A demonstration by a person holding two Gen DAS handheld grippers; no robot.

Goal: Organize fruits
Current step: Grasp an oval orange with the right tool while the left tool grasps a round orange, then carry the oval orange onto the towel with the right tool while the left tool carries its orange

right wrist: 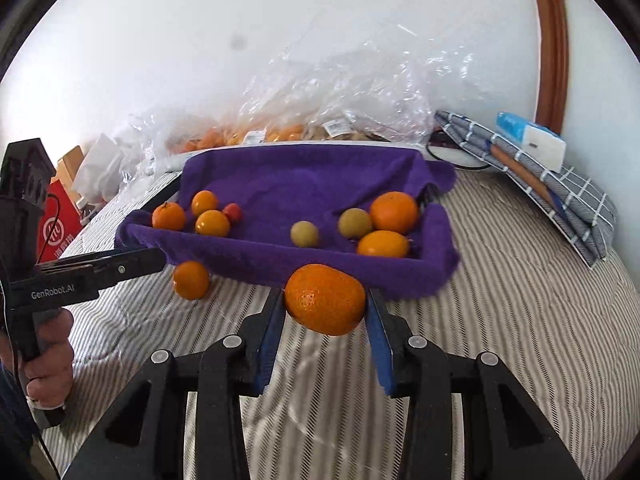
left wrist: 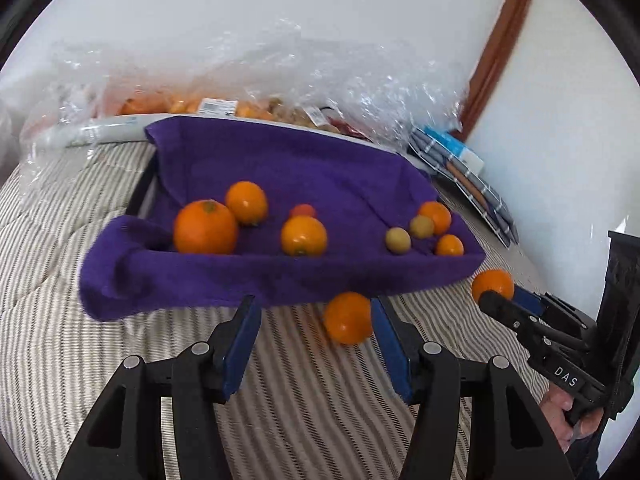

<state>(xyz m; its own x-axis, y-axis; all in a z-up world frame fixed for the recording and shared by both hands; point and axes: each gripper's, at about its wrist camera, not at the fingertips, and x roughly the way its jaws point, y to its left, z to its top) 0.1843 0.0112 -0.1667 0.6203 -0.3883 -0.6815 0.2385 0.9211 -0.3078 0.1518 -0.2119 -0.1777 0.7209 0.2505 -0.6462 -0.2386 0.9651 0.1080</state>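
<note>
A tray lined with a purple towel (left wrist: 288, 160) (right wrist: 304, 176) sits on the striped bed and holds several oranges and two small greenish fruits. My right gripper (right wrist: 325, 300) is shut on a large orange (right wrist: 325, 299), held above the bed just in front of the tray; it also shows in the left wrist view (left wrist: 493, 285). My left gripper (left wrist: 316, 312) is open, low over the bed. A loose orange (left wrist: 347, 323) (right wrist: 191, 280) lies on the bed, touching or nearly touching the inner side of its right finger.
Clear plastic bags of fruit (left wrist: 248, 80) (right wrist: 340, 100) lie behind the tray against the wall. Folded checked cloths and a white box (right wrist: 532, 144) lie at the right. A red box (right wrist: 54, 224) stands at the left bed edge.
</note>
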